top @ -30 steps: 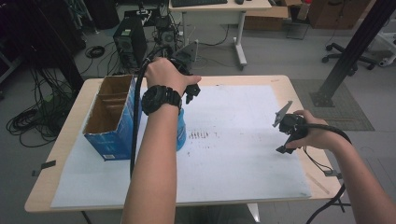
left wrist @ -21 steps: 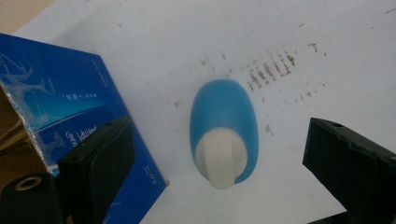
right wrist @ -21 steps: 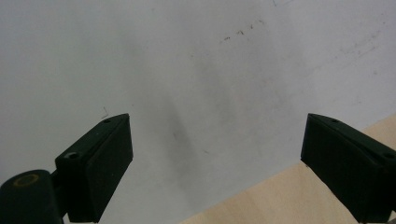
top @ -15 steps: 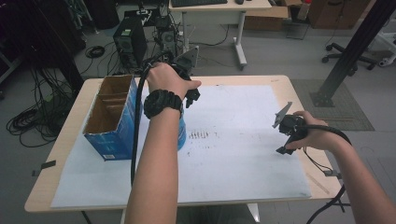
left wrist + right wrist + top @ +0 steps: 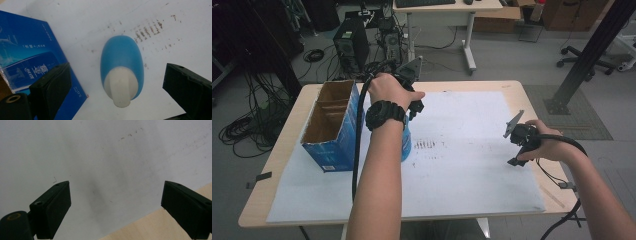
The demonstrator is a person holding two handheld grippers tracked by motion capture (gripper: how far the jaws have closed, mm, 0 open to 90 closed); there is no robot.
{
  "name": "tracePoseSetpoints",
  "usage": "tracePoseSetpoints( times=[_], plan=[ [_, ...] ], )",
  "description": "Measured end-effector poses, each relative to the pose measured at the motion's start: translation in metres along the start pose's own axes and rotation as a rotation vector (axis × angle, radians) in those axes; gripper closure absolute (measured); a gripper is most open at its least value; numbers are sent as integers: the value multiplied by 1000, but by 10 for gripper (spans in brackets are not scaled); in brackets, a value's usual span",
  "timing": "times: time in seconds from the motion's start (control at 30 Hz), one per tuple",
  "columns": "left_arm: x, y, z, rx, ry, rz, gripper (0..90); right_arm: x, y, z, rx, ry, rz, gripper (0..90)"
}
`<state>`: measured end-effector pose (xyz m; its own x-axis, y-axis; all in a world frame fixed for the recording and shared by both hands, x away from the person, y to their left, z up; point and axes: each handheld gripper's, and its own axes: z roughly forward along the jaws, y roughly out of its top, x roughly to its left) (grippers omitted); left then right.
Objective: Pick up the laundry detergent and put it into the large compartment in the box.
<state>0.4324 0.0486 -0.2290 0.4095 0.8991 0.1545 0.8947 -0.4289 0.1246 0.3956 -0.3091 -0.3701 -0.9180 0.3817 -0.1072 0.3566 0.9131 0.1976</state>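
High view: the left gripper (image 5: 412,102) has drawn slightly nearer since half a second ago and hangs over the bottle (image 5: 406,142), which stands on the paper (image 5: 472,150) just beside the box (image 5: 332,127); the right gripper (image 5: 518,142) has stayed at the paper's right edge. Left gripper view: jaws wide, empty, straddling the bottle (image 5: 122,70) from above; its long axis runs upright, white cap (image 5: 120,86) towards the camera, box (image 5: 27,60) alongside. Right gripper view: jaws wide over bare paper (image 5: 105,165) and table (image 5: 150,227) edge.
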Motion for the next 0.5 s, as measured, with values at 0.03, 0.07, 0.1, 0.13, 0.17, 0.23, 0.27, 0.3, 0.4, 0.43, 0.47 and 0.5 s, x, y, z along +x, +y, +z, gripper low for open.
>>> tracePoseSetpoints(
  times=[0.03,0.07,0.1,0.13,0.17,0.23,0.27,0.3,0.4,0.43,0.47,0.5],
  plan=[
    [0,0,0,0,0,0,86,0,0,0,0,1,-1,93],
    [0,0,2,3,-2,-1,86,0,0,1,1,1,0,92],
    [0,0,2,3,-2,-1,86,0,0,1,1,1,0,92],
    [0,-1,4,3,-6,-1,86,0,1,2,2,3,-1,92],
    [0,-1,6,6,-8,3,85,1,1,2,4,4,-2,92],
    [-1,-2,8,11,-9,3,85,1,1,3,5,6,-1,92],
    [-1,-2,9,13,-10,4,84,1,1,3,5,6,-2,92],
    [-1,-2,9,13,-10,4,84,1,1,3,5,6,-2,92],
    [-1,-3,12,19,-8,4,85,1,2,4,7,6,-4,92],
    [-1,-3,13,22,-9,6,85,1,2,4,7,6,-5,92],
    [0,-3,15,24,-8,3,85,1,2,4,7,6,-5,93],
    [0,-3,16,24,-9,1,85,1,2,4,7,6,-4,92]
  ],
)
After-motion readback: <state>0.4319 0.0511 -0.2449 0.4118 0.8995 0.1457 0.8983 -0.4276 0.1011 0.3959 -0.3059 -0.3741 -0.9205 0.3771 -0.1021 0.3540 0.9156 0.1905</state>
